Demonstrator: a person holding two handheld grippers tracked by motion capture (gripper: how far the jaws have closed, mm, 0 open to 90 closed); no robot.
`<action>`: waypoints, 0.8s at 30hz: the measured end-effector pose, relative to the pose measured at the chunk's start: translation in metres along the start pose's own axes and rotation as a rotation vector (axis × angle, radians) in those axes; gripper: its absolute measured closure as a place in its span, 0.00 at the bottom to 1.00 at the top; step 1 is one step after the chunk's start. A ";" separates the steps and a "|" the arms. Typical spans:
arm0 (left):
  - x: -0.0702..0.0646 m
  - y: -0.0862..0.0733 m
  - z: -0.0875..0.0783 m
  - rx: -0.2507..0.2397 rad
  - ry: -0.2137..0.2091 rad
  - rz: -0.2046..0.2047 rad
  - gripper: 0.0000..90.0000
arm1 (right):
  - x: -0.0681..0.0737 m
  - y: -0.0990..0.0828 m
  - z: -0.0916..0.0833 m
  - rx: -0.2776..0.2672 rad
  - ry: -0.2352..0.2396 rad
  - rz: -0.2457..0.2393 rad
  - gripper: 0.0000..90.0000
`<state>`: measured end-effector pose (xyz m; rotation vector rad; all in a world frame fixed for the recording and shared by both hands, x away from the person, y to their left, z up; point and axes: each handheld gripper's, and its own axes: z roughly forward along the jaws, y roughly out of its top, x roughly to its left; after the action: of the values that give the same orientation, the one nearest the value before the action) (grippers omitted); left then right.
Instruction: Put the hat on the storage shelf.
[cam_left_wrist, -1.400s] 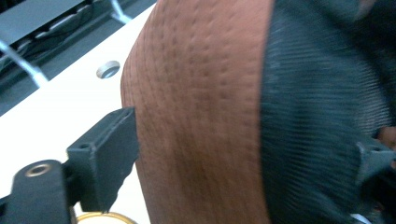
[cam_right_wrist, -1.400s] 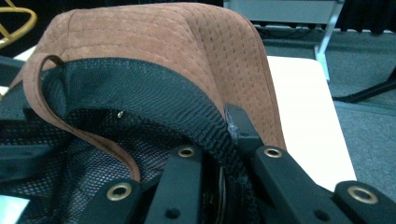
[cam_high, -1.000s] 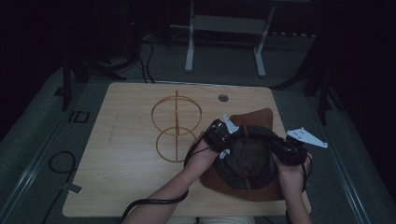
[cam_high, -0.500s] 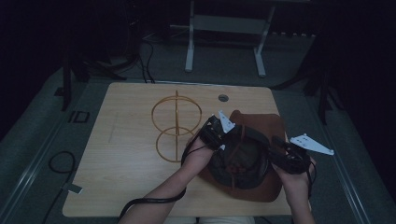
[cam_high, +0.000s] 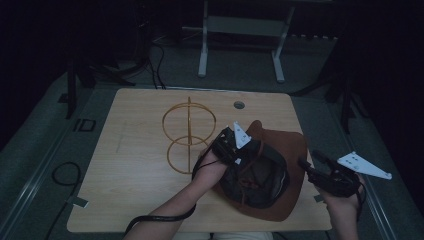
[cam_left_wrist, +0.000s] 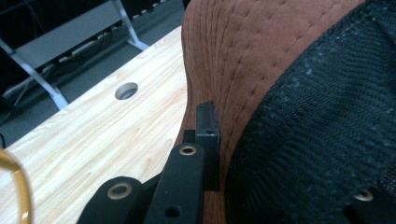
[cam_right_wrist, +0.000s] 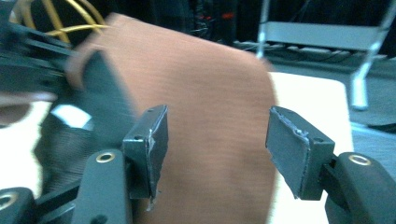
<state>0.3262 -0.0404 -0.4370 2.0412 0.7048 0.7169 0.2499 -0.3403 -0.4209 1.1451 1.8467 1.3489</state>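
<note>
A brown wide-brimmed hat (cam_high: 280, 150) with a black mesh lining (cam_high: 260, 175) lies upside down on the near right part of a light wooden table (cam_high: 135, 165), its brim reaching toward the table's right edge. The left gripper (cam_high: 235, 145) sits at the hat's left rim, and its fingers are clamped tight on the edge of the hat; the left gripper view shows one black finger (cam_left_wrist: 208, 135) pressed flat against the stitched brown brim (cam_left_wrist: 243, 60), with the black mesh (cam_left_wrist: 322, 130) just to its right. The person's left forearm (cam_high: 185, 200) comes in from the bottom of the high view, a black cable (cam_high: 150, 220) trailing from it. The right gripper (cam_high: 312, 167) hovers just beside the hat's right brim, off the table's right edge, and holds nothing: its jaws have just been opening, and the right gripper view shows its two fingers (cam_right_wrist: 152, 135) standing well apart with the brown brim (cam_right_wrist: 215, 121) beyond them, not pressed by either pad. A grey three-cornered plate (cam_high: 362, 165) tops that gripper. To the left of the hat, a gold wire stand (cam_high: 189, 135) made of two rings on an upright rod rests near the middle of the table. A small round hole (cam_high: 239, 105) sits near the table's far edge.
</note>
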 end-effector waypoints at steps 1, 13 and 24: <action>0.001 -0.001 -0.002 -0.010 -0.015 -0.007 0.97 | -0.004 -0.001 -0.001 -0.003 -0.013 0.000 0.43; 0.009 -0.007 -0.032 -0.169 -0.155 0.011 0.97 | -0.057 -0.028 0.016 0.111 0.003 0.076 0.47; 0.012 -0.008 -0.054 -0.471 -0.408 0.098 0.97 | -0.013 -0.024 0.040 0.090 0.300 -0.015 0.47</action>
<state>0.2950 0.0001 -0.4145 1.7122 0.1778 0.4436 0.2820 -0.3370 -0.4565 1.0138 2.1411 1.5087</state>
